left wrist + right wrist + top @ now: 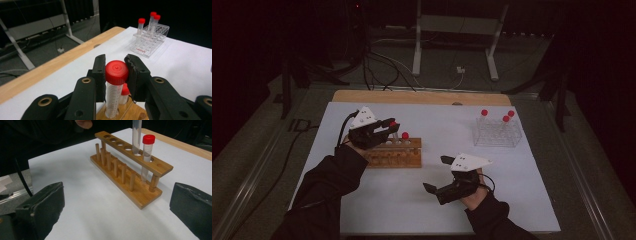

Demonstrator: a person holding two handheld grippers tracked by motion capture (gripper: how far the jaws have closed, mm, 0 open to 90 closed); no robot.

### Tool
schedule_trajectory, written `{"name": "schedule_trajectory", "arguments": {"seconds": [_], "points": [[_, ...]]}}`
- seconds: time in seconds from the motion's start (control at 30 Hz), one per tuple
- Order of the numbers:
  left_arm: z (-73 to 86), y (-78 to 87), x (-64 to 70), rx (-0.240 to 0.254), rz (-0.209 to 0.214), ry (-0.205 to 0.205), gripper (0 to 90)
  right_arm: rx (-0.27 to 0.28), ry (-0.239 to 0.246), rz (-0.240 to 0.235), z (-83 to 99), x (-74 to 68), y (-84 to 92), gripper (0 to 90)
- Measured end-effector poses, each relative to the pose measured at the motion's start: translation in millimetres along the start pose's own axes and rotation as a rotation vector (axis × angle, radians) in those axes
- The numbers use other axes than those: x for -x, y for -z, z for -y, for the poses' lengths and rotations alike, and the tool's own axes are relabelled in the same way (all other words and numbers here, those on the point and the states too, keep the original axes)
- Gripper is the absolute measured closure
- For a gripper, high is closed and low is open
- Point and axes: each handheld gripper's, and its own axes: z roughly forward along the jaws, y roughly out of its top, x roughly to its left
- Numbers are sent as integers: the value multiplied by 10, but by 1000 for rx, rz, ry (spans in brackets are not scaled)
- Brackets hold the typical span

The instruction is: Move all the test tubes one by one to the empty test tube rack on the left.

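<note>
Gripping a red-capped tube (113, 93) by its cap at left of centre, the left gripper (388, 126) holds it upright, apparently seated in a hole of the wooden rack (397, 152); lower right, the right gripper (435, 174) idles, jaws spread.

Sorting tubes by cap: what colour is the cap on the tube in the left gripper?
Red. The cap shows best in the left gripper view.

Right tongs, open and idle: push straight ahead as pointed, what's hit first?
Probably the wooden rack, on its long side below the standing red-capped tube. Bare white table cover lies between; depth is hard to judge.
</note>
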Motion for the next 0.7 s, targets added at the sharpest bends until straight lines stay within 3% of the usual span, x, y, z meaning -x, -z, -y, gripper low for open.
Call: {"name": "schedule_trajectory", "arguments": {"seconds": [0.37,0.7], "points": [[187,-127,3,-44,13,25,716,-1,-8,-1,7,21,10,0],[264,-239,12,-117,9,27,715,0,-14,-2,9,38,22,0]]}}
